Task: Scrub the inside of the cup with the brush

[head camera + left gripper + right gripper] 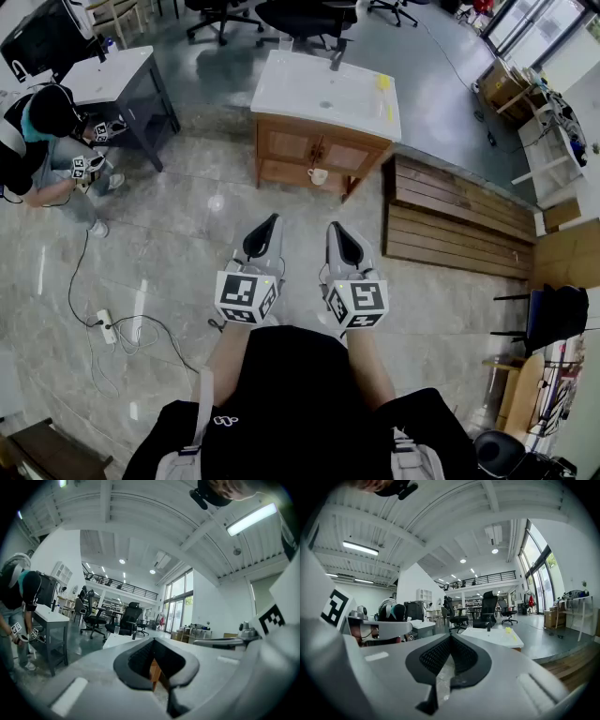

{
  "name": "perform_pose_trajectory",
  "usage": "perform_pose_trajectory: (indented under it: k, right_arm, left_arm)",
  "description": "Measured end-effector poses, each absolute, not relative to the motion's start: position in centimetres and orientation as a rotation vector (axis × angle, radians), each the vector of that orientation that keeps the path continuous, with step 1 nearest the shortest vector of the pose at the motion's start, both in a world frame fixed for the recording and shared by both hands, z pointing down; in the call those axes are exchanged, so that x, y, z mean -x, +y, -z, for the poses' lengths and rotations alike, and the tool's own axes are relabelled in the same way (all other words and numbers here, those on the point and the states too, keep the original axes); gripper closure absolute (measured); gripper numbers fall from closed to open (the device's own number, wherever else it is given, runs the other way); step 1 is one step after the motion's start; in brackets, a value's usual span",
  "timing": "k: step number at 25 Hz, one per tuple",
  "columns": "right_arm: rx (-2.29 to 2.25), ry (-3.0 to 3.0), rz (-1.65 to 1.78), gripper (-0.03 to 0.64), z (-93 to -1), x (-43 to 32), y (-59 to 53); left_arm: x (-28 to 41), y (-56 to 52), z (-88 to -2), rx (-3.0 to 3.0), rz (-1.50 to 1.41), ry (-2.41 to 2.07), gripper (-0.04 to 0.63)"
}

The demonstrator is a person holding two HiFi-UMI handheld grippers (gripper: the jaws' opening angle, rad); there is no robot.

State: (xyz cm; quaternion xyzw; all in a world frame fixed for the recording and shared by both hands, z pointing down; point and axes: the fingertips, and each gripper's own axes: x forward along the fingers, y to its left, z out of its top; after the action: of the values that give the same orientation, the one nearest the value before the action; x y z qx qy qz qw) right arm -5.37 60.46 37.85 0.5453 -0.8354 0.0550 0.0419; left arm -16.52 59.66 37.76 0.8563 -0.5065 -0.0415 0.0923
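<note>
Left tool (272, 221) and right tool (334, 228) are both closed tight on nothing, side by side above the tiled floor (187, 216); the cup (318, 175), small, pale and handled, sits against the wooden front of the white-topped desk (309, 94) at 12 o'clock, well apart from both; open floor lies between; wooden planks (459, 225) border it at 2 o'clock.

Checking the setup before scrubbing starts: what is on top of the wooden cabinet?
On its white top: a yellow item near the right edge, too small to identify, and a dark fixture at the far edge. The cup is in front of the cabinet doors, not on top.
</note>
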Motion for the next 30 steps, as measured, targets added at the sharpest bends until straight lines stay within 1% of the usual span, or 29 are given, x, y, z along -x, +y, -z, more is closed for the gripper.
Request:
perform_pose_trajectory:
  k: [5, 8, 17, 22, 30]
  right_arm:
    - [-1.671, -2.570, -0.152, 0.618, -36.8, 6.0, 60.3]
    - [-1.722, -2.571, -0.192, 0.617, -36.4, 5.1, 60.4]
    - [-1.737, -2.565, -0.285, 0.617, -38.1, 3.0, 58.8]
    - [-1.709, -2.605, -0.299, 0.617, -38.9, 2.3, 53.9]
    - [-1.635, -2.681, -0.288, 0.617, -38.4, 1.2, 41.9]
  left_arm:
    - [17.0, 59.5, -37.3, -2.536, 0.137, -1.507, 0.595]
    - [16.6, 59.6, -37.5, -2.528, 0.153, -1.493, 0.595]
    - [15.0, 57.8, -39.3, -2.505, 0.116, -1.464, 0.595]
    - [14.6, 54.0, -39.8, -2.493, 0.082, -1.518, 0.595]
    - [14.2, 43.4, -39.7, -2.428, 0.030, -1.618, 0.595]
